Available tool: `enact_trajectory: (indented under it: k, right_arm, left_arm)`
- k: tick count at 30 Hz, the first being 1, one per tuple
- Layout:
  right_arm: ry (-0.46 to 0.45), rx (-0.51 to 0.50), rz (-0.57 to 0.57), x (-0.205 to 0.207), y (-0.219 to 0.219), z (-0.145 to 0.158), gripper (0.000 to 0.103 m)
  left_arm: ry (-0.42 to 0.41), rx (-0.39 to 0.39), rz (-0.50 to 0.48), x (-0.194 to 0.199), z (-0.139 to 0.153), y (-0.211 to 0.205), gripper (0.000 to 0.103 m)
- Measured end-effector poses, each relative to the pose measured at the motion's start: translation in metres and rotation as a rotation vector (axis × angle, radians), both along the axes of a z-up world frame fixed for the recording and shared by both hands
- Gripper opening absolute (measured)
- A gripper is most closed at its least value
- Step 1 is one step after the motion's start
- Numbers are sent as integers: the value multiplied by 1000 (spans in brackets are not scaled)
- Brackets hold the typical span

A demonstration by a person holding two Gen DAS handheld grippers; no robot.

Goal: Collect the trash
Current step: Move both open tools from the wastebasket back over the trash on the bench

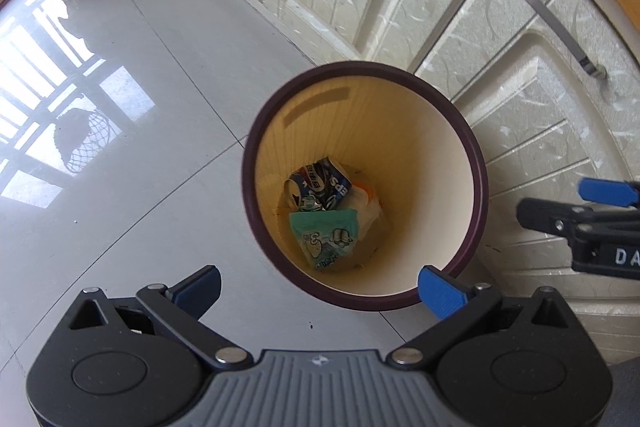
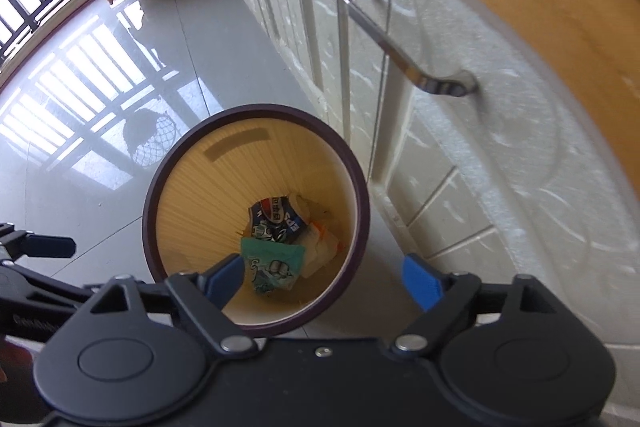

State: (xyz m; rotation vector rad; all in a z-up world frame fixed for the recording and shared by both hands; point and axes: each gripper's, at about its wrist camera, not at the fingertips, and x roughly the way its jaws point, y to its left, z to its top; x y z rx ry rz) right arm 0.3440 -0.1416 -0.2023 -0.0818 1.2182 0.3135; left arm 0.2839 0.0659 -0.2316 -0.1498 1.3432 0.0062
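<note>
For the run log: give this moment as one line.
left gripper: open, empty | right gripper: open, empty | bin: holds can, green wrapper

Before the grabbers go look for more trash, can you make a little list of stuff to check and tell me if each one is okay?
1. Left gripper empty: ok, its jaws stand wide with nothing between them.
2. Right gripper empty: ok, jaws wide, nothing held.
3. Trash landed inside the bin: ok, a crushed can, a green wrapper and a white wrapper lie at the bottom.
4. Bin upright: ok, it stands on the floor by the cabinet.
5. Room left in the bin: ok, trash covers only the bottom.
6. More trash on the floor: cannot tell, none shows in these views.
</note>
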Motion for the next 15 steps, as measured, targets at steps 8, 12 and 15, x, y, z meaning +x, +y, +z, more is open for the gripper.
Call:
enact_trajectory:
  k: [8,12,15]
  right_arm:
    - [-48,-21,-19,-19,-8,13,103]
    - [-69,-37,-37,-27,-13,19,103]
    - [-86,-30,-50,-32,-16,26,103]
  left_arm:
    - [-53,10,32,-11,22,4,103]
    - [-76,16,39,-18,32,5,103]
    - [-93,20,47,-25,39,6,103]
